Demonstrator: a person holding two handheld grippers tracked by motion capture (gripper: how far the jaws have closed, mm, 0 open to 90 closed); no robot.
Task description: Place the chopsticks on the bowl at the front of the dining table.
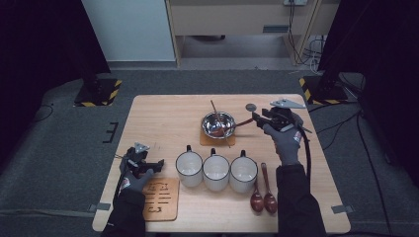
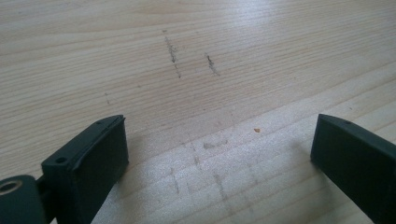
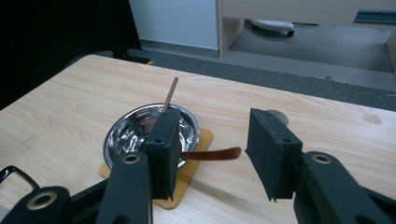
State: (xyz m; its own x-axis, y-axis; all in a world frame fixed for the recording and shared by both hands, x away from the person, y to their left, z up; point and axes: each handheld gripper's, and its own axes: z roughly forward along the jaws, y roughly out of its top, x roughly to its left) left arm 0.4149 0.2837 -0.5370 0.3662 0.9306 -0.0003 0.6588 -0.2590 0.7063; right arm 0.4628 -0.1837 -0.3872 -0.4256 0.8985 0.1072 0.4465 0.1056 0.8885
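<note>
A shiny silver bowl (image 1: 218,124) on an orange-brown mat (image 1: 208,140); three white mugs (image 1: 216,172); dark reddish-brown spoons (image 1: 263,196); pale wood-grain surface (image 1: 158,118).

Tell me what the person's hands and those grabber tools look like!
Both hands wear grey gloves with a small red-and-white marking at the cuff, and the sleeves are black. The left gripper and the right gripper are black, each topped by a grey three-cornered plate. Each has two flat, black, block-shaped jaws with brass-coloured rings near their base. A black cable trails from the right one.
</note>
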